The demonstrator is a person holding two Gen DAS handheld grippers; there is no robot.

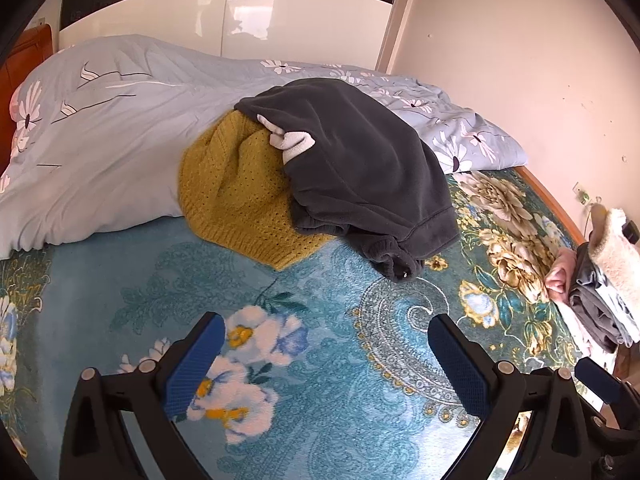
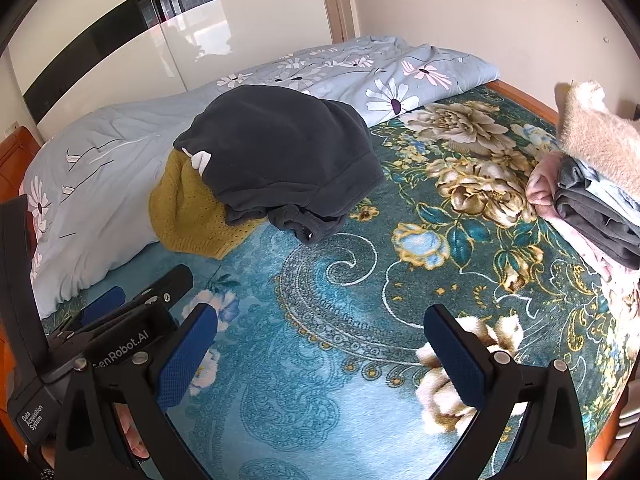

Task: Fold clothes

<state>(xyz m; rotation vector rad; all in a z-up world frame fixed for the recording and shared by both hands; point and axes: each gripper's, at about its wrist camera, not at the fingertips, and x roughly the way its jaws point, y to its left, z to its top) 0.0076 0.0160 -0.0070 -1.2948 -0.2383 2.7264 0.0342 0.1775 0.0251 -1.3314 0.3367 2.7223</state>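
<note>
A dark grey fleece garment (image 1: pixel 360 164) (image 2: pixel 280 160) lies crumpled on top of a mustard knit sweater (image 1: pixel 236 200) (image 2: pixel 188 208), against the rolled quilt. A stack of folded clothes (image 1: pixel 604 284) (image 2: pixel 592 184) sits at the bed's right edge, topped by a fluffy beige piece. My left gripper (image 1: pixel 324 336) hovers open over the teal floral blanket (image 1: pixel 320 360), short of the pile, nothing between its blue pads. My right gripper (image 2: pixel 320 328) is likewise open and holds nothing. The left gripper's body (image 2: pixel 132 320) shows at lower left in the right wrist view.
A light blue flowered quilt (image 1: pixel 100 128) (image 2: pixel 120 152) is bunched along the far side of the bed. A glossy white wardrobe (image 1: pixel 224 16) stands behind it, a cream wall (image 1: pixel 520 60) on the right. The bed's wooden frame edge (image 2: pixel 520 92) runs along the right.
</note>
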